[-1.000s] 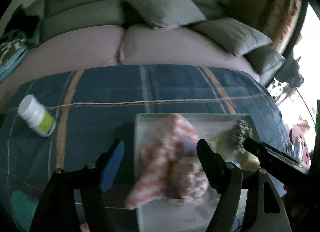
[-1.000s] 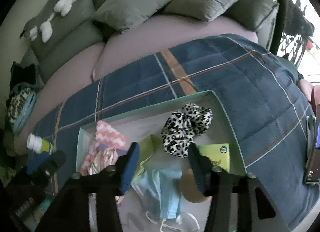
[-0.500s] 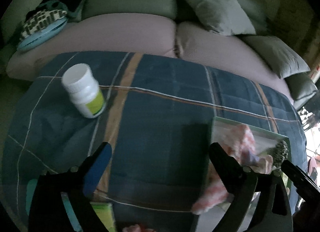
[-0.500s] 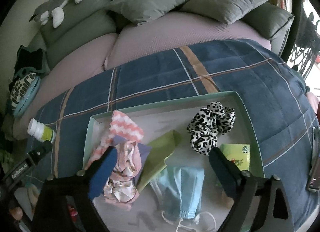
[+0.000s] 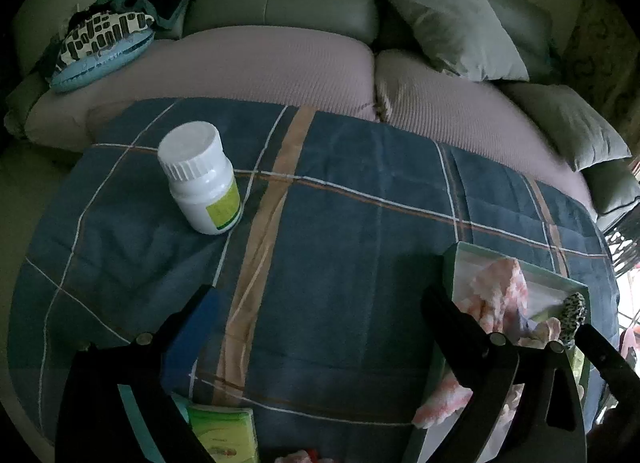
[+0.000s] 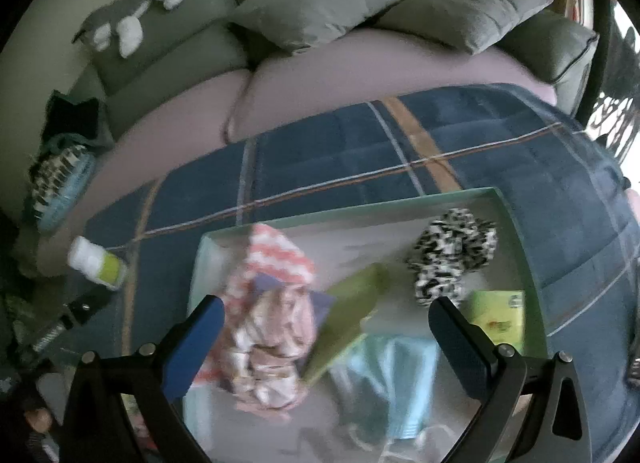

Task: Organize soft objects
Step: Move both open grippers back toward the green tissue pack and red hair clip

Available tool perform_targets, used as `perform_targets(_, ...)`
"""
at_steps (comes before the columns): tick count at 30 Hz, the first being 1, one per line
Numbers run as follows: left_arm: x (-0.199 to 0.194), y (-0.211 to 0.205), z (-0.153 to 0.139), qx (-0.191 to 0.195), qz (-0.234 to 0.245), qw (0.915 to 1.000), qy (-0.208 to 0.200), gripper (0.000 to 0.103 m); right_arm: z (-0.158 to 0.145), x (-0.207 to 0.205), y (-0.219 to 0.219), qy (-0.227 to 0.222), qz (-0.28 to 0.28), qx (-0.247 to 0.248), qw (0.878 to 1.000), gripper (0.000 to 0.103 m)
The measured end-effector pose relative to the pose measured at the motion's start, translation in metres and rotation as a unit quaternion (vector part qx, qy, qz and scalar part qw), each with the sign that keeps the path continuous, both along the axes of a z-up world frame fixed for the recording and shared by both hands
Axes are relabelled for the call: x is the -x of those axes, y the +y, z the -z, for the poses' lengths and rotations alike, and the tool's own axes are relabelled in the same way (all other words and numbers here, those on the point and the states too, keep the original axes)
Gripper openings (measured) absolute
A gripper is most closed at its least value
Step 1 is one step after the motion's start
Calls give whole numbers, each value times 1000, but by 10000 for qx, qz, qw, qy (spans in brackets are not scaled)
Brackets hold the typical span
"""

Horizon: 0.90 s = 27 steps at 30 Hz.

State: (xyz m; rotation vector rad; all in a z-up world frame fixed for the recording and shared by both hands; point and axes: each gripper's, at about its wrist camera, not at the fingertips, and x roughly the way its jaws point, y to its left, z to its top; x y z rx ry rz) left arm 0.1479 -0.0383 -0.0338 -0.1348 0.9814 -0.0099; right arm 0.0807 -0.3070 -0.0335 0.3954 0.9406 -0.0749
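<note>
A shallow green-rimmed tray (image 6: pixel 524 247) lies on a blue plaid blanket (image 5: pixel 340 223). In it are a pink-and-white striped cloth (image 6: pixel 276 259), a leopard-print scrunchie (image 6: pixel 452 251), a green cloth (image 6: pixel 348 319), a light blue face mask (image 6: pixel 396 367) and a green packet (image 6: pixel 500 315). My right gripper (image 6: pixel 326 327) is open and empty above the tray. My left gripper (image 5: pixel 320 311) is open and empty over bare blanket left of the tray (image 5: pixel 452 263). The striped cloth (image 5: pixel 496 295) hangs over the tray's left edge.
A white pill bottle (image 5: pixel 200 179) with a green label stands on the blanket at the left. A green packet (image 5: pixel 224 435) lies near the front edge. A sofa with grey cushions (image 5: pixel 456 31) and a stuffed toy (image 6: pixel 132 19) is behind.
My left gripper swung left from above the tray to bare blanket, bringing the bottle closer. My right gripper opened wide and shifted slightly over the tray.
</note>
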Motion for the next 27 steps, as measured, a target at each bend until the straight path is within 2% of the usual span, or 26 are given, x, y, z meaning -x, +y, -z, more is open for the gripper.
perform_targets(3, 2, 7, -4, 67, -42, 10000, -50, 100, 1, -2, 8, -26, -158, -265, 9995, 103)
perform_targets(9, 9, 16, -10, 61, -125, 9998, -105, 100, -6, -2, 30, -164, -412, -97, 9990, 103)
perform_targets(14, 13, 24, -12, 388, -89, 9992, -73, 100, -11, -3, 49, -285, -731, -140, 9968, 103)
perform_targets(18, 17, 31, -16, 175, -261, 9995, 8, 100, -14, -2, 69, -314, -1075, -144, 9936, 103)
perform_targets(23, 29, 43, -24, 322, -292, 9989, 159, 100, -13, -1, 94, -266, -1496, -147, 9883, 103)
perform_targets(27, 41, 55, -29, 278, -456, 9980, 325, 100, -12, 3, 112, -180, -1766, -137, 9840, 103)
